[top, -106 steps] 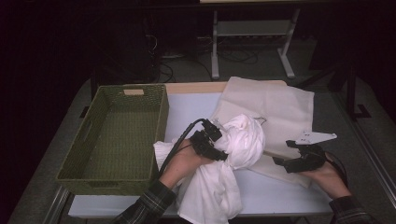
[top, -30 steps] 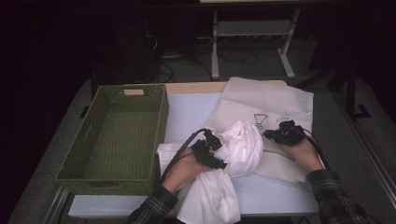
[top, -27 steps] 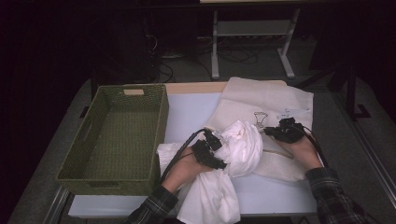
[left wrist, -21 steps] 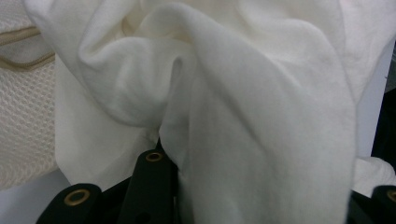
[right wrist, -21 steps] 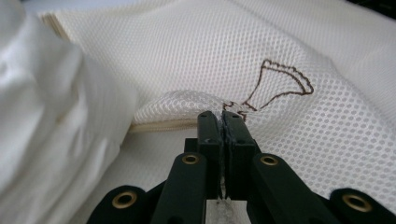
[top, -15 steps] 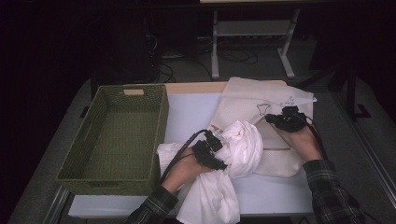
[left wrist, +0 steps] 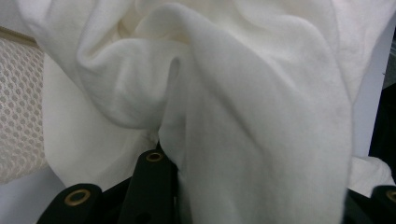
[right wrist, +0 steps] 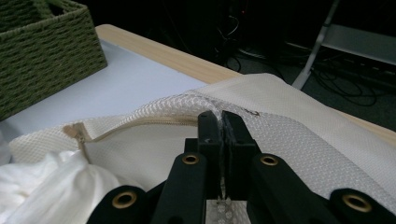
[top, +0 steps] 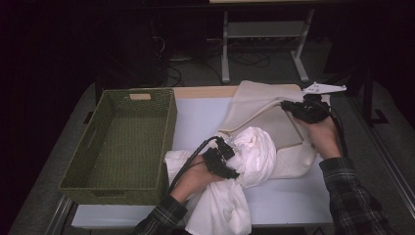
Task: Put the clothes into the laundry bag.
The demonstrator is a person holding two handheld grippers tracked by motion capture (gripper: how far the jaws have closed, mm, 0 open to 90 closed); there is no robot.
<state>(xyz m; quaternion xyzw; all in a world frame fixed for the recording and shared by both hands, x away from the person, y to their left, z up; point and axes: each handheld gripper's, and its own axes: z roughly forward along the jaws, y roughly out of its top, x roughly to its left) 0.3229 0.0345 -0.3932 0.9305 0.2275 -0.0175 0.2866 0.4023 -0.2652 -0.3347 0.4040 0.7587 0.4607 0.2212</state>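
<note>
A bunched white garment [top: 255, 151] lies at the table's middle front, partly hanging over the near edge. My left gripper [top: 230, 159] is shut on a thick fold of it; in the left gripper view the white garment [left wrist: 243, 93] fills the gap of my left gripper [left wrist: 268, 179]. Behind it lies a cream mesh bag [top: 264, 105] with a zip. My right gripper [top: 293, 108] is shut on the bag's upper edge and holds it raised above the table. In the right gripper view my right gripper [right wrist: 220, 126] pinches the mesh bag [right wrist: 289, 140] beside its zipped mouth, with the garment [right wrist: 42, 186] just below.
A green woven basket [top: 127, 142] stands on the left half of the table, also in the right gripper view as the basket [right wrist: 42, 46]. The white table top [top: 200, 115] shows bare between basket and bag. Metal stand legs [top: 225, 44] and cables sit on the floor beyond.
My right gripper has risen and moved toward the far right with the bag's edge, lifting the top layer off the lower one. The left gripper and the garment have stayed put.
</note>
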